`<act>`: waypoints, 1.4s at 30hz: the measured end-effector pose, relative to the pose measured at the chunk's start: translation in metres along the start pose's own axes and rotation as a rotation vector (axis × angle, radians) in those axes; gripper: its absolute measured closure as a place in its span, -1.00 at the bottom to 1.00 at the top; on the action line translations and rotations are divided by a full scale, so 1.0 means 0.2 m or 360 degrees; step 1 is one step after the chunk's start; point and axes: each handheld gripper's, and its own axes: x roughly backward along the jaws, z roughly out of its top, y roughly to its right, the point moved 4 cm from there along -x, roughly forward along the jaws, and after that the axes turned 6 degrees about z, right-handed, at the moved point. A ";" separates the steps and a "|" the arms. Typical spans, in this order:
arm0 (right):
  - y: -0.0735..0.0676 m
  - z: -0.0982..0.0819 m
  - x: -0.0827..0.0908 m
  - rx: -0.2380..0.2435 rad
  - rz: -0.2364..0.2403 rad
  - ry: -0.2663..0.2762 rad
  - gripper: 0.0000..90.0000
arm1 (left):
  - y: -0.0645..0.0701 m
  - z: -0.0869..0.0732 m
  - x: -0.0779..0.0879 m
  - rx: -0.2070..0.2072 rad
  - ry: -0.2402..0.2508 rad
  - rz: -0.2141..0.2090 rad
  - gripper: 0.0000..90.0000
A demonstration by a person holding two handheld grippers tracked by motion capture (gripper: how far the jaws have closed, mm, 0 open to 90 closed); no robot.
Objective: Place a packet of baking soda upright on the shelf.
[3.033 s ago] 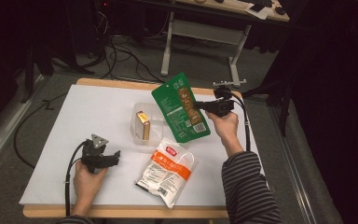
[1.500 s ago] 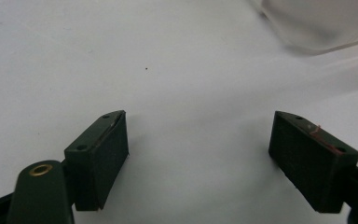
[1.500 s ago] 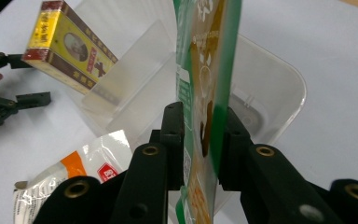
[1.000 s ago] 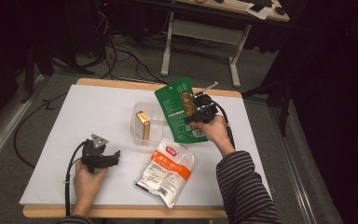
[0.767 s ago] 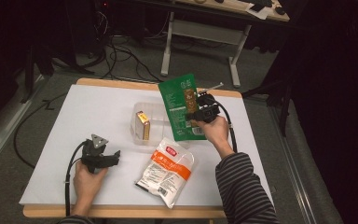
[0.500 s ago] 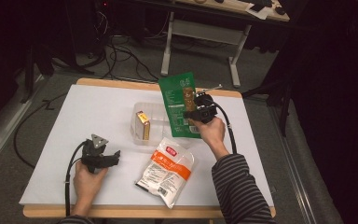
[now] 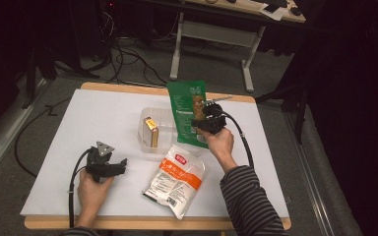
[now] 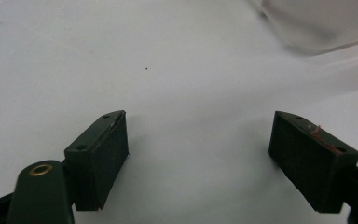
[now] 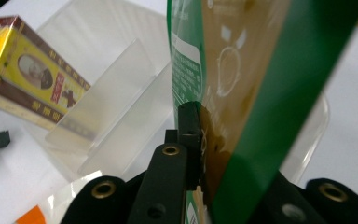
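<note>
1. Green snack pouch (image 7: 191, 114) stands upright over the clear divided bin (image 7: 147, 145), mid-table; our right gripper (image 7: 201, 124) pinches it at its near edge.
2. We judge it light, floppy and slick: grip the flat margin, never the bulging middle.
3. Our left gripper (image 7: 113, 167) rests on the table near left, jaws spread, empty.

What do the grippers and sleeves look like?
Both grippers are black with two blocky jaws and brass-coloured rivets. The left gripper carries a grey three-cornered plate on top. A black cable trails from each. The right sleeve is dark with thin light stripes.
</note>
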 end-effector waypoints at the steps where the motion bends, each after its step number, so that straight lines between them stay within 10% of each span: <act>1: -0.01 0.00 0.00 0.0005 0.0015 -0.0028 0.92 | 0.00 0.00 0.00 0.0000 0.0000 0.0000 -0.55; 13: -0.02 -0.02 0.07 0.0075 0.0028 -0.0180 0.60 | 0.00 0.00 0.00 0.0000 -0.0002 0.0000 -0.55; 33: 0.01 0.09 0.14 0.0055 0.0122 -0.0177 0.49 | 0.00 0.00 0.00 0.0001 -0.0002 0.0000 -0.55; 42: 0.00 0.07 0.04 0.0064 0.0093 -0.0391 0.99 | 0.00 0.00 0.00 -0.0003 -0.0003 0.0001 -0.55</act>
